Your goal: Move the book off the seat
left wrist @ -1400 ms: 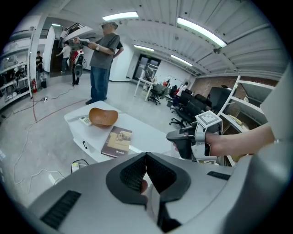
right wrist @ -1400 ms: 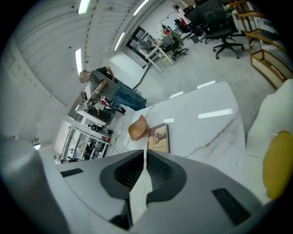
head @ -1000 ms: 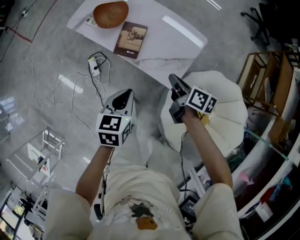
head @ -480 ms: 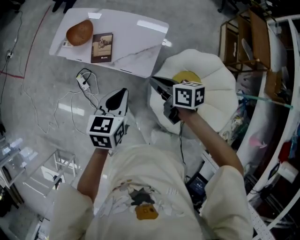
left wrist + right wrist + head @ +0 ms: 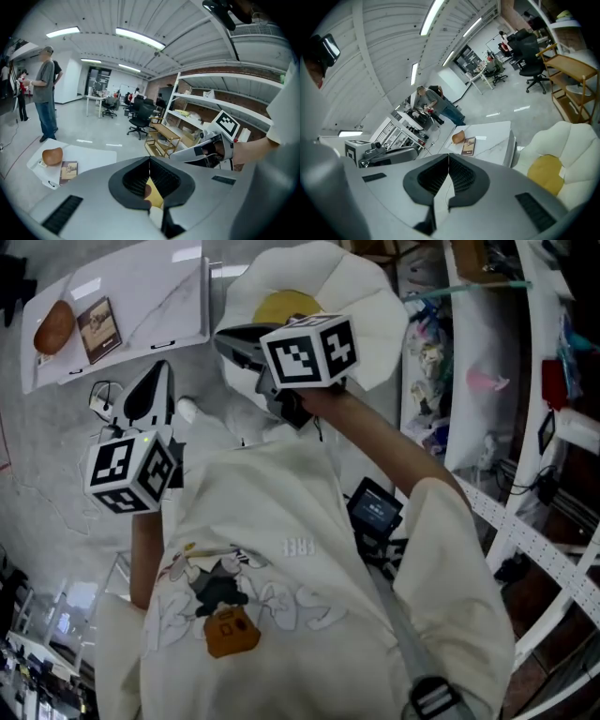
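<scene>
The brown book (image 5: 97,322) lies flat on the white marble table (image 5: 150,292), beside a rounded brown object (image 5: 53,326). It also shows as the book (image 5: 68,169) in the left gripper view and the book (image 5: 468,146) in the right gripper view. The white padded seat (image 5: 361,282) carries only a yellow cushion (image 5: 281,306). My left gripper (image 5: 155,381) is held in the air, shut and empty, short of the table. My right gripper (image 5: 227,334) hangs over the seat's near edge, also shut and empty. Both jaw pairs meet at their tips (image 5: 150,159) (image 5: 448,157).
White cables and a plug (image 5: 101,399) lie on the grey floor below the table. Shelving (image 5: 525,381) stands right of the seat, a wooden rack (image 5: 574,77) behind it. A person (image 5: 45,89) stands beyond the table. Office chairs (image 5: 139,117) are farther back.
Both grippers have risen and stayed shut. The head view has swung, so the table with the book slid to the upper left and the seat to the top centre.
</scene>
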Motion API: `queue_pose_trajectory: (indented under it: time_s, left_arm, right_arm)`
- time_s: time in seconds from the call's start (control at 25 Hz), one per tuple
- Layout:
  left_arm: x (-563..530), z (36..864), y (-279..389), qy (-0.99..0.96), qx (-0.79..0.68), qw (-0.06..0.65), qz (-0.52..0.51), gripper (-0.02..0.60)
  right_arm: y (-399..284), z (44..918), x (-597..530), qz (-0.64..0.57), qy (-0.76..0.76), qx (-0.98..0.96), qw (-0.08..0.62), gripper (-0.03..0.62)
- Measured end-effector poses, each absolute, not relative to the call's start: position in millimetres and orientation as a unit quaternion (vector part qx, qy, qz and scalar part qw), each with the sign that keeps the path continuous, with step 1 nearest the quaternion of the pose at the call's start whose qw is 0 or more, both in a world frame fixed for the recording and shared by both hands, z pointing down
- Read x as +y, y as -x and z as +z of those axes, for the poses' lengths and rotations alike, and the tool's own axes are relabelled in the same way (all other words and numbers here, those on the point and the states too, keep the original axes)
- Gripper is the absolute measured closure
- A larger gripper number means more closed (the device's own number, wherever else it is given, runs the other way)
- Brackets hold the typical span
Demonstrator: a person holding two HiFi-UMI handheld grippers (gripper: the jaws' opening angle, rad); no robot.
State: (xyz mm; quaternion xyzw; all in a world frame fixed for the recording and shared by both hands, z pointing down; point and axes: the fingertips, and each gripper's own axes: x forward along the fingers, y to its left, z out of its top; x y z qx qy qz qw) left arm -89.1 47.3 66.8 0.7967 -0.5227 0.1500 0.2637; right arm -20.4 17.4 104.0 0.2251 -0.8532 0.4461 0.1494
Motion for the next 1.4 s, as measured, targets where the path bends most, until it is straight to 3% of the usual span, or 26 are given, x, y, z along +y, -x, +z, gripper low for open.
queue_pose_trajectory:
  time_s: [0.64, 1.4]
  left_arm:
    - [102.4, 29.9, -17.6, -0.846, -0.446, 0.242, 0.164, 0.569]
    - [128.9, 26.3, -44.9, -0.858, -0.431, 0.217, 0.175, 0.569]
  right_arm:
    - [-79.5, 42.3, 97.7, 0.418, -0.275, -0.863, 0.065, 0.584]
    - [-107.7, 20.5, 135.6, 0.384, -0.309, -0.869, 0.04, 0.584]
